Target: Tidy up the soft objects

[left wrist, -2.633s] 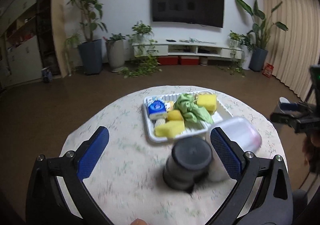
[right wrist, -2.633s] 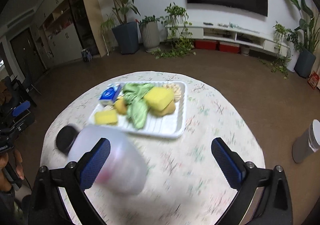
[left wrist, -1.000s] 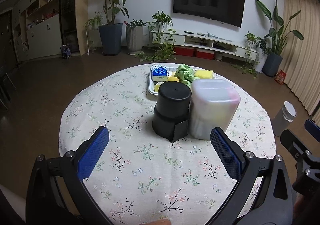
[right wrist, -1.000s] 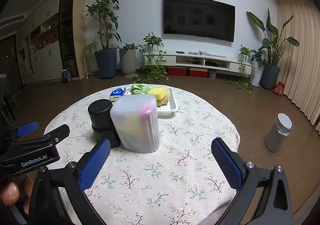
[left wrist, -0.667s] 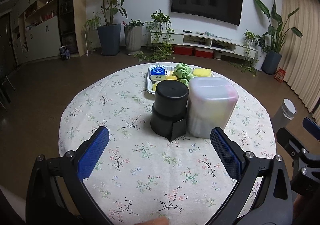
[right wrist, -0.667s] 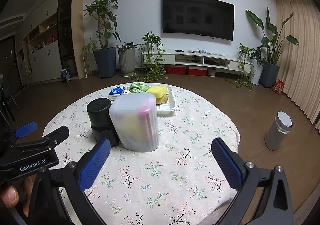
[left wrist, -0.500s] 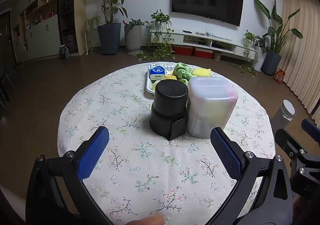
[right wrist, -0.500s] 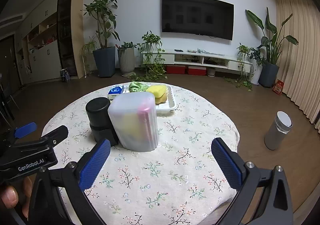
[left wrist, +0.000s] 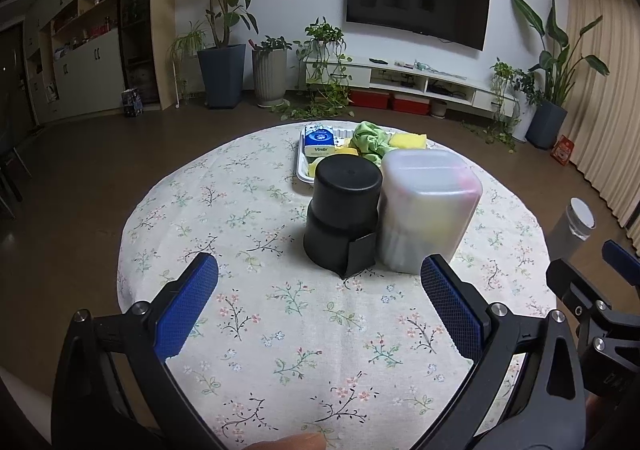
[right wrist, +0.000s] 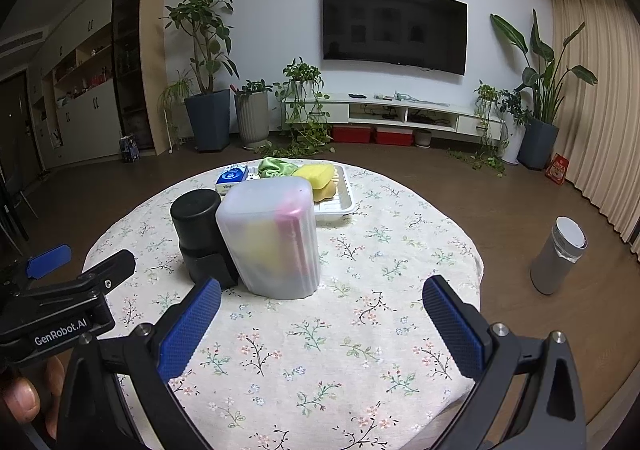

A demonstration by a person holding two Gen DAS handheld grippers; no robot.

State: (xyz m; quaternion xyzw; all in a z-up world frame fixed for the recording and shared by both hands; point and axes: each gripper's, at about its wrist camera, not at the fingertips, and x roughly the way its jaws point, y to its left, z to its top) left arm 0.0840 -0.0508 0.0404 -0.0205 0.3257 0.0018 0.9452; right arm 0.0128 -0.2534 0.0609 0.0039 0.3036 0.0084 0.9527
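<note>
Sitting on the round table is a frosted box w/ soft yellow and pink stuff showing inside, touching a black holder on its left. Behind them, a white tray holds a green cloth, yellow sponges and a blue tissue pack. Left gripper and right gripper both hang low at the near edge, jaws wide apart, holding nothing. The tray things lie straight ahead, past the box. Box stands tall. Right gripper looks a bit nearer to it. Can't tell if more goes in, or it's all done.
</note>
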